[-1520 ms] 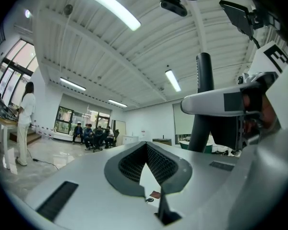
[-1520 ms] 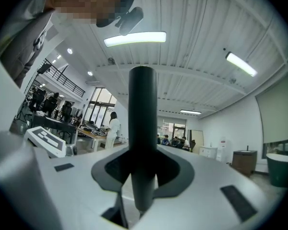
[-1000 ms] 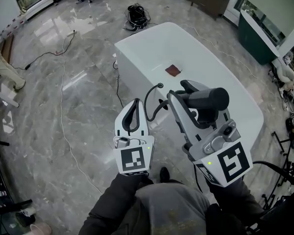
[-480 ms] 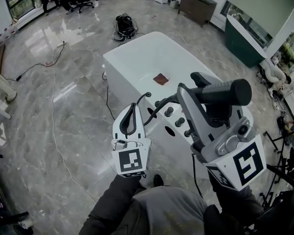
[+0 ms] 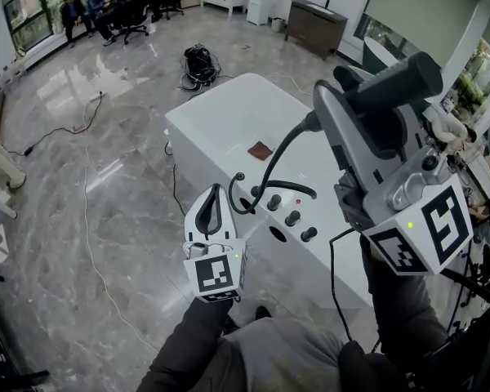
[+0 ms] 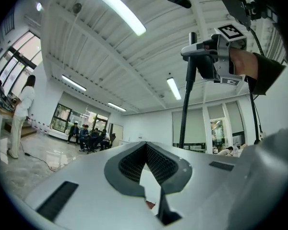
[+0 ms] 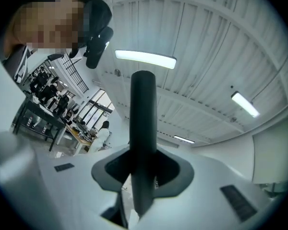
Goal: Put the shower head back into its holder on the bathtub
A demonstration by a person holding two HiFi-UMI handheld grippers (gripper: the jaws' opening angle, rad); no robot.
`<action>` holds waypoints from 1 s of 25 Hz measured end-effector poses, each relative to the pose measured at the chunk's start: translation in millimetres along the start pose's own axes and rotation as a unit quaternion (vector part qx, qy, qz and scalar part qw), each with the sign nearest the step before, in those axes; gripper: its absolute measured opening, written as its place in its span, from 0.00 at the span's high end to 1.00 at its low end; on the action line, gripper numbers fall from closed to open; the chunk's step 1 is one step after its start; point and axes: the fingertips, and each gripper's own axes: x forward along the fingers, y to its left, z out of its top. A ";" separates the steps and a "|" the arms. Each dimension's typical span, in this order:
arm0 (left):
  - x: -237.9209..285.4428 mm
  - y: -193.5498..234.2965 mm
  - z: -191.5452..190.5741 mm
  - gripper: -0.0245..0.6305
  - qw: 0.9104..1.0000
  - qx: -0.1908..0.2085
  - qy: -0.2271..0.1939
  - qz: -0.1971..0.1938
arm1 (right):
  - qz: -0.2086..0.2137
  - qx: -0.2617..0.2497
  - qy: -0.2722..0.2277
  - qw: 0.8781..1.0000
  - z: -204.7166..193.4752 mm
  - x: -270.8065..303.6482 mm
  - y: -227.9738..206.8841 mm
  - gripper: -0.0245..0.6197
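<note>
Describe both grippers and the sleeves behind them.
The left gripper and right gripper have pale grey bodies and dark ribbed pads. Each carries a white cube with black square markers and a small green light. A thin black cable hangs from the right one. Both sleeves are dark grey.

Glossy grey marble floor (image 5: 90,243), white bathtub (image 5: 229,121) standing on it, 3 dark knobs (image 5: 292,217) on the tub's near rim, small brown square (image 5: 260,150) on its white surface, thin cable (image 5: 86,219) trailing across the floor, black cable bundle (image 5: 198,64) beyond the tub
</note>
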 end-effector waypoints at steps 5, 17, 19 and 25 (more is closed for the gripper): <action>-5.0 5.8 -3.9 0.96 1.000 0.004 0.008 0.001 | 0.003 0.034 0.029 0.999 -42.4 -6.8 22.9 0.78; -17.4 30.6 -30.7 0.96 0.999 0.010 0.046 0.001 | 0.016 0.079 0.109 0.991 -142.4 -9.8 79.1 0.78; -17.6 36.1 -32.5 0.96 0.999 0.011 0.052 0.001 | 0.008 0.080 0.110 0.991 -141.5 -7.7 77.3 0.78; -7.2 45.2 -44.6 0.96 0.998 0.014 0.064 0.003 | 0.002 0.088 0.109 0.990 -148.9 -0.5 72.9 0.78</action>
